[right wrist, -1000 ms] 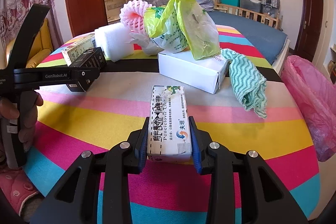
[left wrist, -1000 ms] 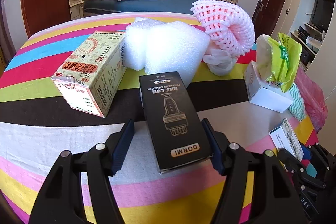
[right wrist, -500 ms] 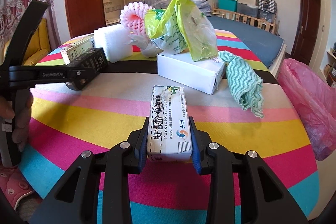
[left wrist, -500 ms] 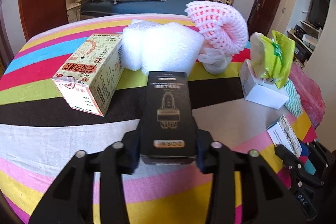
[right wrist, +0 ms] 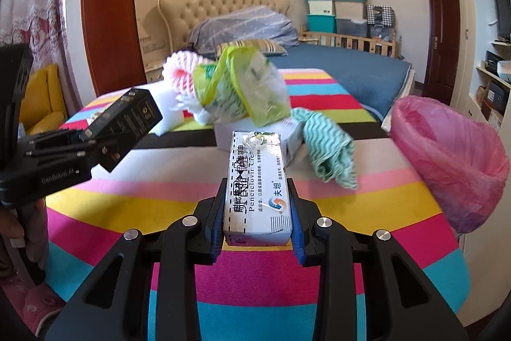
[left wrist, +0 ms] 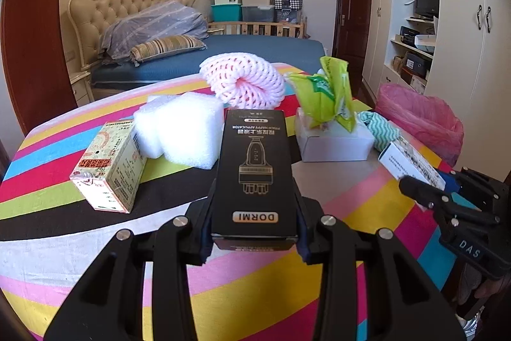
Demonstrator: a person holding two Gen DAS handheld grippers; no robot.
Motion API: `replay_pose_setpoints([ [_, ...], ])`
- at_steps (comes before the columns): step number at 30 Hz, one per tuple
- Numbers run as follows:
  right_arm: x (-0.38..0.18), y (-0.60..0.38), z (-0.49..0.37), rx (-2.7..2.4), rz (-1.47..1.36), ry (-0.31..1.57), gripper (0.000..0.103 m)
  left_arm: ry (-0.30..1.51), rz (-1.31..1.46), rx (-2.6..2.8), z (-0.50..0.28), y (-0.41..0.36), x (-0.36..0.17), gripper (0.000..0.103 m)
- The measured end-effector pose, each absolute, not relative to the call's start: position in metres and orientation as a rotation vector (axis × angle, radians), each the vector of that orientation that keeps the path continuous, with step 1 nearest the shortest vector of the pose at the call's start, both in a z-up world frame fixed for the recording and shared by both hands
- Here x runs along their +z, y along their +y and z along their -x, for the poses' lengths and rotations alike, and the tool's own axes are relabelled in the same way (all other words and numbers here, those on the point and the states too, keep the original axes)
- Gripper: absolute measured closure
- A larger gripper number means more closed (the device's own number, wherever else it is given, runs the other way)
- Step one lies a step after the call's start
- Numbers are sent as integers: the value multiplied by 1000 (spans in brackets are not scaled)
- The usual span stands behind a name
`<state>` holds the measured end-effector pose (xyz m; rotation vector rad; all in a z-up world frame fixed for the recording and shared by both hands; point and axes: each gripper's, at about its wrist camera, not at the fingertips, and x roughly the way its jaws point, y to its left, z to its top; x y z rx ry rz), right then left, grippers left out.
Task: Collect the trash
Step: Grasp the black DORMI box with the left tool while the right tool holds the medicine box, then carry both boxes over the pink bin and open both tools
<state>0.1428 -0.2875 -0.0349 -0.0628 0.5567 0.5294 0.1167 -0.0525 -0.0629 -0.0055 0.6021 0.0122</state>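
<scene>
Left gripper (left wrist: 254,240) clamped on the black box (left wrist: 254,171), long sides between the pads, box lifted clear of the table (left wrist: 48,245) and pointing forward. Right gripper (right wrist: 258,237) clamped on the white medicine box (right wrist: 258,187) the same way, also off the table.

Step in hand, as judged: carry both boxes to the pink bag (right wrist: 447,162), which stands open at the table's right edge. To do it well, keep both grips firm and the boxes level, bring the right one over the bag mouth first since it is nearer, release only when fully above the opening, and keep the two grippers from crossing.

Materials: both boxes are stiff, smooth card, rectangular, easy to pinch without crushing. The bag is thin, crinkled film with a slack rim, so it may fold if bumped. Remaining on the striped cloth: white foam blocks (left wrist: 182,130), pink foam netting (left wrist: 242,82), a green wrapper (left wrist: 332,95) on a white carton (left wrist: 332,144), a yellow box (left wrist: 110,165), a teal rag (right wrist: 325,146).
</scene>
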Motion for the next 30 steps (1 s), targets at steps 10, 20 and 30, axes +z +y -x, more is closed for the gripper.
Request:
replay_pose_setpoints([
  [10,-22,-305,-137,497,42,509,71,565,-18,-53,-107,-63,-58,64],
  [20,-17,-324,-132,459,25,478,71,560,-23,-113,-103,-72,-59,64],
  [30,-17,-356,-133,393,2,473,71,584,-63,-216,-114,-106,-56,64],
])
